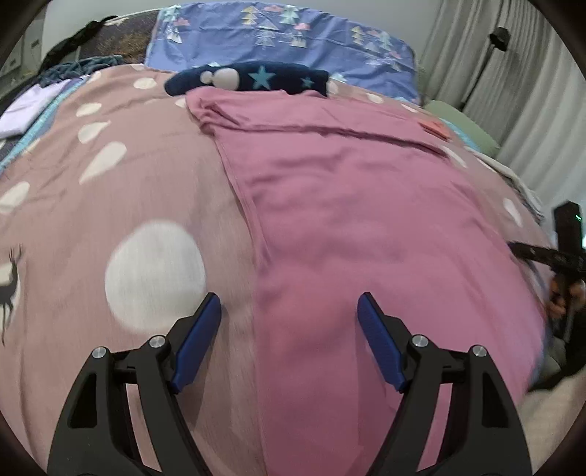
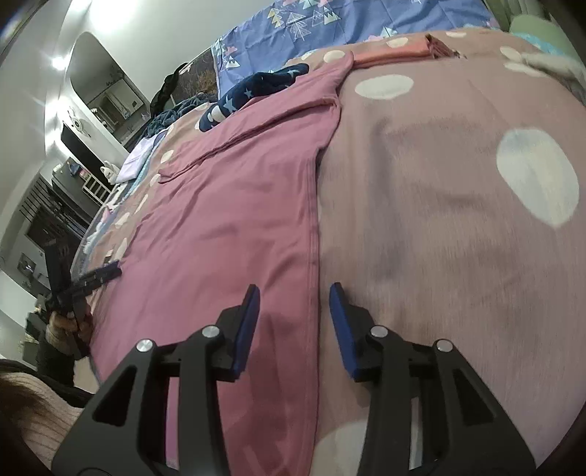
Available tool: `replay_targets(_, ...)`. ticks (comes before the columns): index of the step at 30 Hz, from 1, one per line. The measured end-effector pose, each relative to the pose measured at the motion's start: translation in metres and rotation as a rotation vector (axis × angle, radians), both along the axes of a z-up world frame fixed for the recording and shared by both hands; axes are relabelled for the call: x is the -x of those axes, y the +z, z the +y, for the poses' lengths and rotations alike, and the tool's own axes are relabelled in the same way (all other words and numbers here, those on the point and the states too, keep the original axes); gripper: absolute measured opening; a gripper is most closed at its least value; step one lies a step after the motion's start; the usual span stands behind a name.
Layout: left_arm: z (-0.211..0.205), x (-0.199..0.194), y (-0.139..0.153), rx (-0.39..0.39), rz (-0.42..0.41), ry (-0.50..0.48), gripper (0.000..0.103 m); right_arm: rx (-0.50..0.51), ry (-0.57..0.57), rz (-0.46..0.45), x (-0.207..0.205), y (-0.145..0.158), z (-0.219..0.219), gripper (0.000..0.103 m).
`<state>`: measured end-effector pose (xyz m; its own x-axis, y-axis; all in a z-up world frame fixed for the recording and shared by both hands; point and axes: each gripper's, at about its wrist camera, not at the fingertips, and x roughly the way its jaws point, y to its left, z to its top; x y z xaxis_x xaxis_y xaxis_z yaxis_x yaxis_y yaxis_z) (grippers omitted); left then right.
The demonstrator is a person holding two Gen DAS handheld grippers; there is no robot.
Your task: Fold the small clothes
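Left tool [image 1: 289,311]: jaws wide apart, nothing between, over the garment's left edge.
Right tool [image 2: 295,304]: jaws apart, straddling the garment's right hem, not gripping.
Pink garment [image 1: 348,190]: spread flat on the spotted bedspread [image 1: 110,183].
Navy star cloth [image 1: 249,78]: beyond the garment.

Right hand-held gripper [image 2: 295,304] hangs over the bed [image 2: 457,227], jaws partly apart, nothing between the blue pads. Below it, the long hemmed edge of a mauve-pink garment [image 2: 234,219] spread flat on the spotted pink cover. At the garment's far end: a navy star-print item [image 2: 252,91], and a folded salmon piece [image 2: 395,53] just beside it. Blue tree-print pillow [image 2: 348,22] at the head of the bed. Left hand-held gripper [image 2: 99,276] at the garment's opposite edge, gripped by a hand [image 2: 69,324].
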<state>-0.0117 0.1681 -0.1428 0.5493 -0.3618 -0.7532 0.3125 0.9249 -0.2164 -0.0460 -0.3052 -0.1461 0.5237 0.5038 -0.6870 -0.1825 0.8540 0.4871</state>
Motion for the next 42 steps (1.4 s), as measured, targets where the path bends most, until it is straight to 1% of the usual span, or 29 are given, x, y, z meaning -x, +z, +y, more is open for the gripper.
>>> replay_targets(3,0.006,0.024,-0.005,0.034,-0.008,-0.017,0.077,-0.040,0.000,0.013,0.019,-0.005,-0.007,0.033)
replay_targets(6,0.012,0.041,-0.006,0.080,-0.003,-0.030,0.077,-0.100,-0.001,0.022,0.038,-0.009,-0.018,0.031)
replay_targets(8,0.018,0.052,-0.006,0.121,0.004,-0.035,0.077,-0.146,-0.004,0.034,0.051,-0.013,-0.025,0.028)
replay_targets(11,0.027,0.070,-0.008,0.195,0.021,-0.044,0.075,-0.196,-0.011,0.049,0.066,-0.016,-0.031,0.026)
replay_targets(12,0.032,0.077,-0.009,0.236,0.033,-0.048,0.072,-0.204,-0.010,0.052,0.070,-0.015,-0.031,0.026)
replay_targets(16,0.041,0.092,-0.012,0.356,0.072,-0.066,0.068,-0.218,0.004,0.052,0.082,-0.016,-0.026,0.026)
replay_targets(17,0.042,0.094,-0.013,0.372,0.078,-0.071,0.067,-0.226,0.002,0.052,0.083,-0.016,-0.026,0.026)
replay_targets(20,0.037,0.100,-0.014,0.388,0.085,-0.085,0.066,-0.253,-0.012,0.053,0.083,-0.018,-0.024,0.026)
replay_targets(25,0.032,0.102,-0.015,0.396,0.088,-0.066,0.066,-0.264,-0.024,0.065,0.078,-0.019,-0.023,0.026)
replay_targets(28,0.032,0.105,-0.015,0.382,0.088,-0.043,0.059,-0.265,-0.031,0.071,0.079,-0.019,-0.022,0.026)
replay_targets(29,0.034,0.107,-0.016,0.381,0.086,-0.040,0.056,-0.268,-0.033,0.071,0.079,-0.019,-0.022,0.026)
replay_targets(30,0.034,0.105,-0.017,0.382,0.087,-0.029,0.049,-0.273,-0.037,0.072,0.076,-0.020,-0.021,0.026)
replay_targets(31,0.036,0.104,-0.019,0.383,0.090,-0.018,0.043,-0.275,-0.042,0.073,0.074,-0.020,-0.019,0.026)
replay_targets(32,0.037,0.101,-0.020,0.383,0.095,-0.005,0.031,-0.270,-0.046,0.074,0.071,-0.020,-0.017,0.025)
replay_targets(33,0.037,0.098,-0.021,0.382,0.102,0.009,0.020,-0.254,-0.050,0.075,0.069,-0.019,-0.014,0.019)
replay_targets(34,0.037,0.096,-0.022,0.376,0.110,0.026,0.014,-0.233,-0.056,0.083,0.065,-0.018,-0.011,0.007)
replay_targets(35,0.037,0.095,-0.022,0.369,0.117,0.037,0.006,-0.231,-0.068,0.092,0.062,-0.017,-0.010,0.004)
replay_targets(36,0.036,0.095,-0.021,0.365,0.123,0.043,0.002,-0.260,-0.076,0.098,0.060,-0.016,-0.011,0.003)
replay_targets(38,0.032,0.096,-0.011,0.341,0.108,0.046,0.002,-0.398,-0.066,0.041,0.061,-0.008,-0.018,0.003)
replay_targets(39,0.031,0.097,-0.002,0.341,0.083,0.039,0.002,-0.434,-0.070,0.014,0.062,-0.001,-0.021,0.003)
replay_targets(40,0.031,0.097,0.010,0.358,0.047,0.029,0.002,-0.465,-0.072,-0.010,0.062,0.005,-0.024,0.003)
replay_targets(42,0.033,0.097,0.040,0.394,-0.042,0.009,0.002,-0.530,-0.066,-0.059,0.061,0.019,-0.029,0.002)
